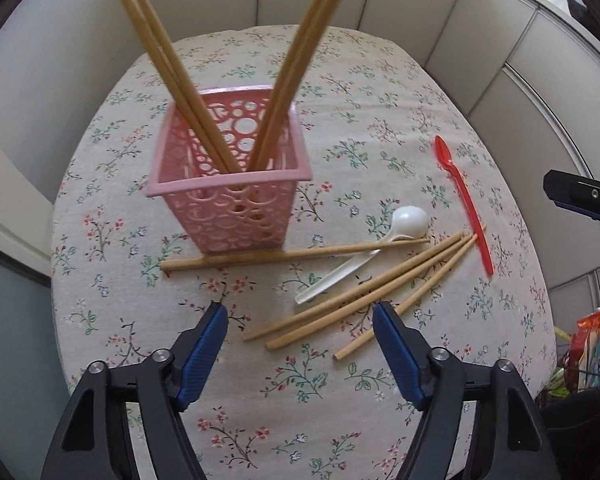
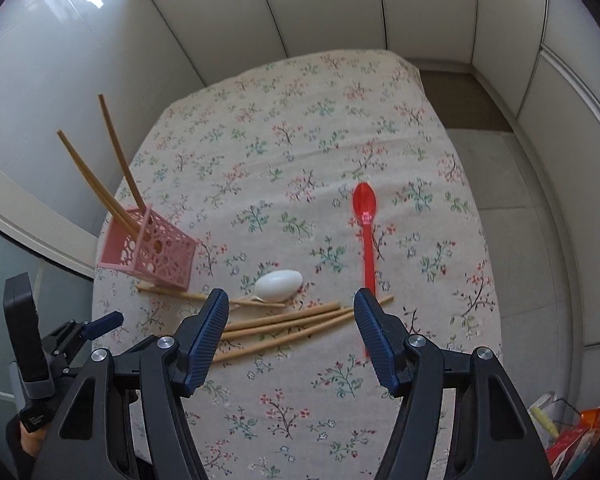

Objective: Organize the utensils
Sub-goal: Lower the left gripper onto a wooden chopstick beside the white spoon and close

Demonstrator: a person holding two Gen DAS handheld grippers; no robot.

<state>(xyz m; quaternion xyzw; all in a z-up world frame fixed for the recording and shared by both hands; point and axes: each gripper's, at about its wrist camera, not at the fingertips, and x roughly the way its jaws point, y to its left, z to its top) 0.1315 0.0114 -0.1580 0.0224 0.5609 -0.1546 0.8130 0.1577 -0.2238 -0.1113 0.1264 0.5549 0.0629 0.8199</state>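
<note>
- Loose chopsticks (image 1: 360, 300) lie flat on the counter (image 1: 340, 80), near the pink basket (image 1: 228, 184); likely light, stiff, slick, prone to roll. Best pinched mid-length.
- White spoon (image 1: 380, 256) and red spoon (image 1: 464, 204) lie beside them; thin plastic, probably light.
- Left gripper (image 1: 300, 312) and right gripper (image 2: 290, 300) both have jaws apart, empty.
- Counter edge is near the red spoon; plenty of open cloth behind.

The near part of the floral-clothed table (image 1: 260, 432) lies bare and open. Farther in, loose wooden chopsticks (image 1: 360, 300), a white plastic spoon (image 1: 360, 256) and a red plastic spoon (image 2: 367, 240) crowd the middle. The tall pink perforated plastic basket (image 1: 236, 204), chopsticks jutting upward, blocks the left side.
</note>
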